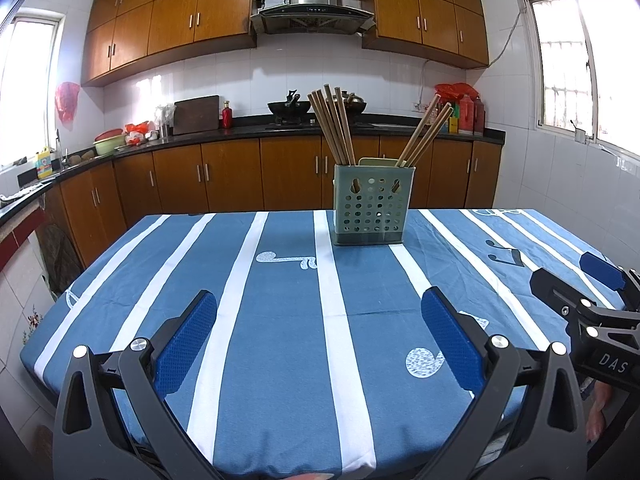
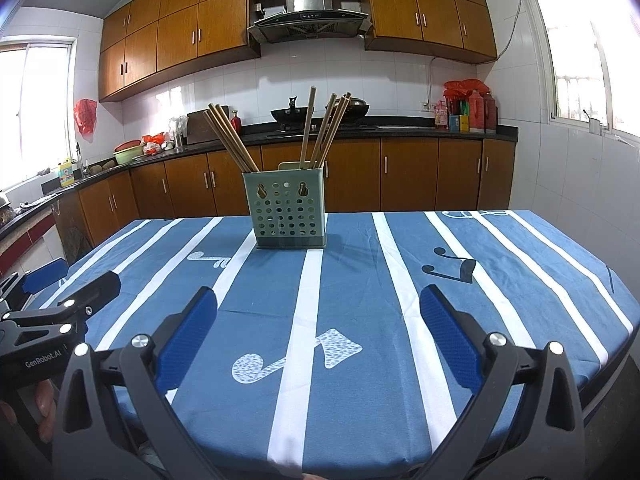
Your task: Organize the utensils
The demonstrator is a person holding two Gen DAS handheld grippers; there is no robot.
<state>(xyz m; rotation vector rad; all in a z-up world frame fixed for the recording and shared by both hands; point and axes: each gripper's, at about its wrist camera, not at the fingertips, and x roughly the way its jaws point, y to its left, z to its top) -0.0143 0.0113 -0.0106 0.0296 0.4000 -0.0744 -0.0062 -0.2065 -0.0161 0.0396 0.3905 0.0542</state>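
While hovering spread and empty at the near edge, left gripper (image 1: 318, 320) and right gripper (image 2: 318, 320) facing green chopstick holder (image 1: 370, 204) far ahead, chopsticks (image 1: 332, 124) standing upright-tilted; left sitting slightly nearer.

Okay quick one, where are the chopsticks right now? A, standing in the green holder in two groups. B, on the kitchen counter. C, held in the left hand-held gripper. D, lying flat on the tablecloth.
A: the chopsticks stand in the green perforated holder in two leaning groups, and both hand-held grippers are open and empty.
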